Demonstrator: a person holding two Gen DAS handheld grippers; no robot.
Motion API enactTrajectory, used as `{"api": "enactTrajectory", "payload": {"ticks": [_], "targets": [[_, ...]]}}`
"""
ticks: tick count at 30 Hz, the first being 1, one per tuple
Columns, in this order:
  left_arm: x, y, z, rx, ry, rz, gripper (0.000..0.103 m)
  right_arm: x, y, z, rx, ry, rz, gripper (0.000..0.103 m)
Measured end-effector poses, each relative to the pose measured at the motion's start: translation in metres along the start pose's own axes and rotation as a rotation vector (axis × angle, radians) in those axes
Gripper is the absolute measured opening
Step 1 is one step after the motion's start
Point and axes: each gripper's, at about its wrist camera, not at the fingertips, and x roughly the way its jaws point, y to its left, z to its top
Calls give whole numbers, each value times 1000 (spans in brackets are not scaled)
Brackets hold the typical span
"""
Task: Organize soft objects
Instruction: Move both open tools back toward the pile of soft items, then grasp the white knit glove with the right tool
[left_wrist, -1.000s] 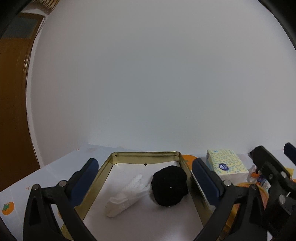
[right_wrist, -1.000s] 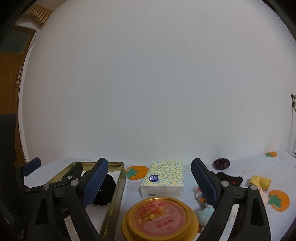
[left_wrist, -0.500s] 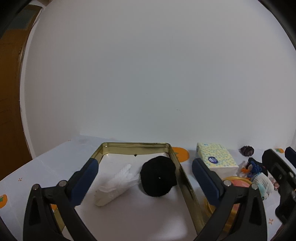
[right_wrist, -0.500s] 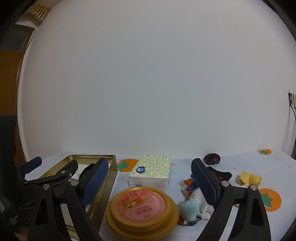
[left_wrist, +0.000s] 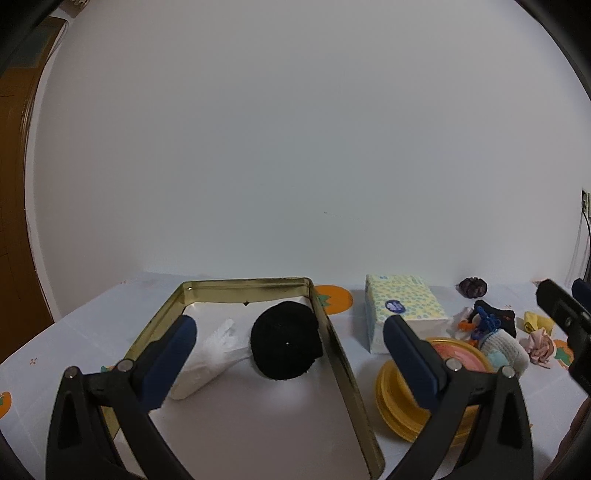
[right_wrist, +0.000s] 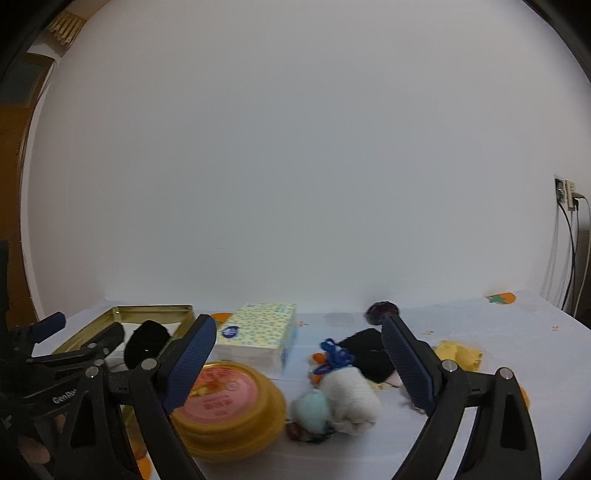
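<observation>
Left wrist view: the left gripper (left_wrist: 288, 345) fills the bottom of the frame, its blue-padded fingers (left_wrist: 171, 354) spread wide and empty. Between them lies the gold tin (left_wrist: 343, 373), lined in white. Inside it, a white glove (left_wrist: 218, 347) lies left of centre, touching a black hat (left_wrist: 284, 339) at the frame centre. To the right of the tin sits a yellow tub (left_wrist: 391, 402) with a pink lid. Beyond it, a tissue pack (left_wrist: 404, 306) stands on the desk (left_wrist: 74, 332). Right of the tub, soft items are piled: a white sock (left_wrist: 504, 345), a black cloth (left_wrist: 500, 317), a pink scrap (left_wrist: 541, 345) and a yellow piece (left_wrist: 535, 321). A purple scrunchie (left_wrist: 472, 287) lies farthest back, near the wall.

Right wrist view: the right gripper (right_wrist: 299, 360) occupies the lower frame, fingers (right_wrist: 190, 358) wide apart and holding nothing. Between them, lower centre, lie the tub (right_wrist: 229, 402), a pale blue ball (right_wrist: 312, 410) and the sock (right_wrist: 351, 400), touching one another. A blue cord (right_wrist: 336, 356) sits on the sock. Behind are the black cloth (right_wrist: 369, 354) and tissue pack (right_wrist: 258, 334). The tin (right_wrist: 155, 314) is at middle left, the scrunchie (right_wrist: 380, 310) far back.
</observation>
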Motion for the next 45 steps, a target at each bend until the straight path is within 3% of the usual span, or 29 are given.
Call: {"api": "enactTrajectory", "payload": {"ticks": [7,20,30,31,33,35,41,45], "targets": [[-6,-14,-2,13,11,-41,103,-5,-35,2,6,4,-70,93],[-18,-70,-4,107,33,-196,103,-13,-119,1,65,42,-257,93],[-25,-106,-5,153,45,-250,103,-4,-168,-3,140,167,-309,92],[-25,-108,-5,157,47,-253,103,-3,-171,-4,155,180,-292,91],[-26,-114,-6,173,51,-258,103,-2,-171,-4,182,197,-220,67],[-29,-116,-6,184,44,-257,103,4,-162,-5,176,237,-132,58],[-32,-109,-7,143,51,-271,103,32,-120,-6,152,348,147,57],[-27,-101,-6,95,74,-267,103,71,-92,-15,94,482,182,57]]}}
